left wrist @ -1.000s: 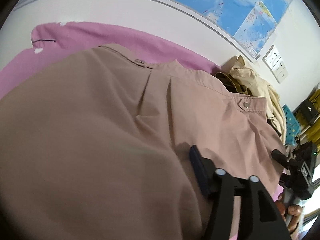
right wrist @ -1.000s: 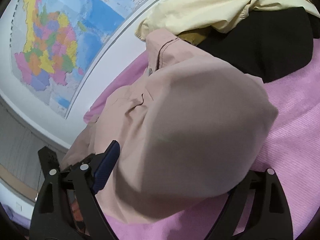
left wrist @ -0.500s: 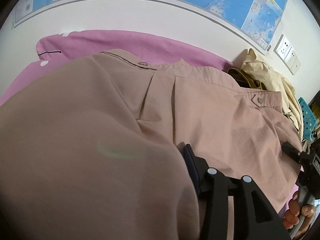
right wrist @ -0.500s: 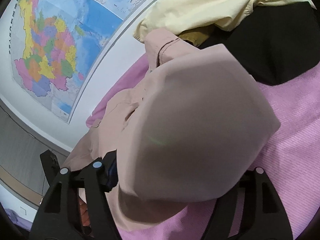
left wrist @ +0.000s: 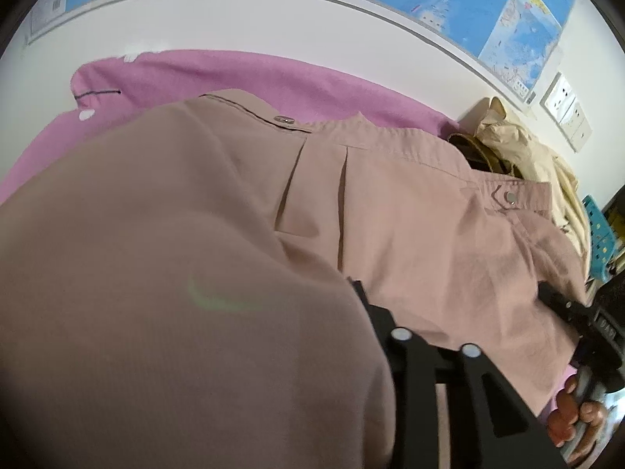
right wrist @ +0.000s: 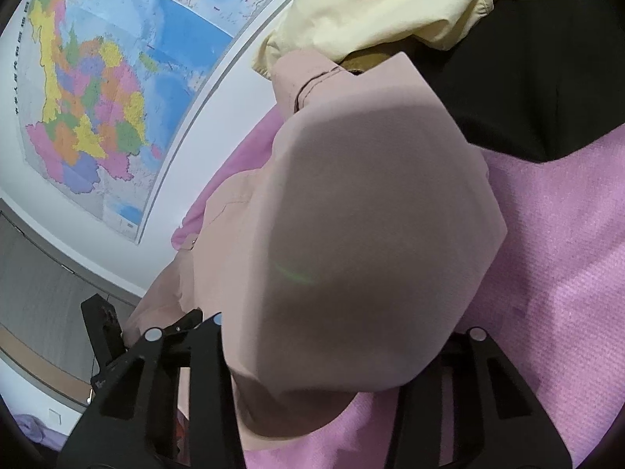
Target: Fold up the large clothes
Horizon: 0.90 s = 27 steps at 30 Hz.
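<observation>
A dusty-pink shirt (left wrist: 410, 215) with snap buttons lies spread over the pink bed cover (left wrist: 234, 74). My left gripper (left wrist: 312, 336) is shut on a fold of this pink shirt, and the lifted cloth drapes over the lens and hides the left finger. My right gripper (right wrist: 332, 351) is shut on another edge of the pink shirt (right wrist: 371, 215); the cloth bulges over its fingers. In the left wrist view the right gripper body (left wrist: 586, 324) and the hand holding it show at the shirt's right edge.
A cream garment (right wrist: 390, 8) and a black garment (right wrist: 527, 78) are piled at the bed's far end, by the wall with a map (right wrist: 97, 78). Wall sockets (left wrist: 566, 109) and a blue perforated basket (left wrist: 601, 234) stand to the right.
Both grippers have carried the held shirt edges forward over the rest of the shirt. The draped cloth covers more of each view, and the finger pads are now hidden under it.
</observation>
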Motion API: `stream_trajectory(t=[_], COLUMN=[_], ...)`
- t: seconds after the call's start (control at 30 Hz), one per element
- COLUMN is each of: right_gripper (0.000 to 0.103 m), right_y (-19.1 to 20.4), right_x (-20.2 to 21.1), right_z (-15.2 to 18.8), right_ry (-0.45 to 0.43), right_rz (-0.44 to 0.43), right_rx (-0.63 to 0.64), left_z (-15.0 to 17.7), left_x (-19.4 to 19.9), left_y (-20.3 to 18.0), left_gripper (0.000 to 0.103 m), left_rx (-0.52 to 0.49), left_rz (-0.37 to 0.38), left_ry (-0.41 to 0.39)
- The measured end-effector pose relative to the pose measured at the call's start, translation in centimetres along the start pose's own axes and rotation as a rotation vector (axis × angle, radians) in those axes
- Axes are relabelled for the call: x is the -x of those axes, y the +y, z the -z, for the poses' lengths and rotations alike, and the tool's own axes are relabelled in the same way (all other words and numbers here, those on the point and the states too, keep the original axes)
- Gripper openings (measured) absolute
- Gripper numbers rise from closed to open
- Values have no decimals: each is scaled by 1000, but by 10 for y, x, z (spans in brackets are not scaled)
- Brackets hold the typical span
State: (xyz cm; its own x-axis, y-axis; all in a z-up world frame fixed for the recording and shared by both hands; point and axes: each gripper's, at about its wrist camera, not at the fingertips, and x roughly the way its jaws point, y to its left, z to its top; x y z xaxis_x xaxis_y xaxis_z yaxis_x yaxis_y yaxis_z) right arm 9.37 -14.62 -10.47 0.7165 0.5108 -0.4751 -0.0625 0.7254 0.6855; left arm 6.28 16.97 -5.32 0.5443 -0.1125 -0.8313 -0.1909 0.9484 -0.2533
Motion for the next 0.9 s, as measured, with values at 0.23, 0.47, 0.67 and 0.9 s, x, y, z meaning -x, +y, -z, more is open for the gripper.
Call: stream_trajectory(t=[0.23, 0.47, 0.67, 0.9], right_gripper=[58, 33, 27, 26], right_y=[5, 19, 81, 175], right_x=[-5, -2, 14, -7], right_z=[-6, -12, -34, -76], right_ry=[29, 48, 16, -30], right_rz=[-16, -18, -82, -211], right_rx=[19, 68, 212, 370], left_z=[-3, -15, -53, -129], left_x=[-2, 3, 35, 96], left_y=[1, 5, 6, 35], left_gripper=[50, 19, 16, 16], left_rx=[3, 22, -47, -83], left_rz=[72, 55, 31, -52], left_ry=[13, 33, 0, -155])
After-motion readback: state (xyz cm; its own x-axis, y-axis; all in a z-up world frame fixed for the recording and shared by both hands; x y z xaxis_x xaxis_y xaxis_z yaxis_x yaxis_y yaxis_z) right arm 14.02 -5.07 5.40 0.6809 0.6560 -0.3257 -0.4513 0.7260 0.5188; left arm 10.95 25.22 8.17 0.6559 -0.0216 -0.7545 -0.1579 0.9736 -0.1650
